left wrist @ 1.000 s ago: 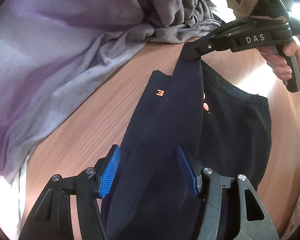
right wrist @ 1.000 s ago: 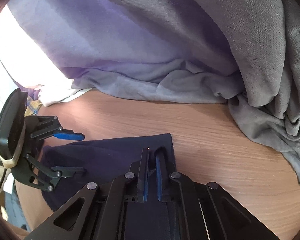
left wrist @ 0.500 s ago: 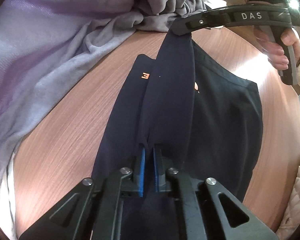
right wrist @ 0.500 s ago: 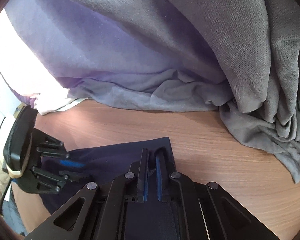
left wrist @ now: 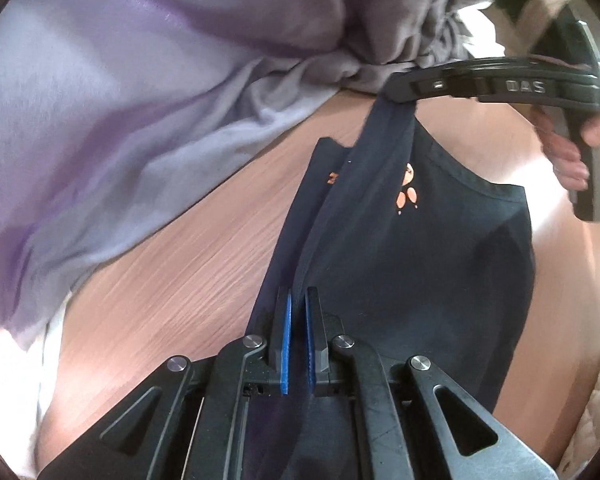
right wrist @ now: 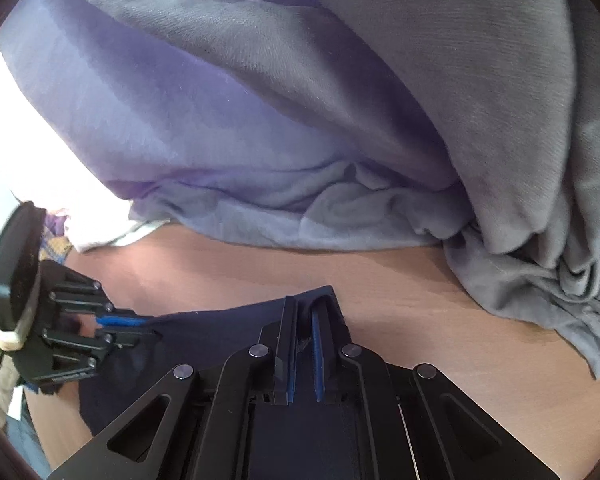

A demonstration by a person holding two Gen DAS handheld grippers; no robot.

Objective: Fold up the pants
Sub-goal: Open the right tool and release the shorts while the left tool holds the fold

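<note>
Dark navy pants (left wrist: 412,264) with small orange prints lie on a wooden table (left wrist: 172,292). My left gripper (left wrist: 298,300) is shut on a raised fold of the navy cloth at the near end. At the far end my right gripper (left wrist: 396,94), held by a hand (left wrist: 572,148), pinches the same fold and lifts it taut off the table. In the right wrist view the right gripper (right wrist: 304,308) is shut on the pants' edge (right wrist: 228,332), and the left gripper (right wrist: 140,328) holds the cloth at the far left.
A large heap of lilac and grey fabric (left wrist: 132,92) covers the far side of the table and reaches close to the pants (right wrist: 340,160). White cloth (right wrist: 100,236) shows at the left. Bare wood lies between the heap and the pants.
My left gripper went from open around the fold to shut on it. The fold between the two grippers is now lifted and stretched tighter, and the left hand shifted sideways.
</note>
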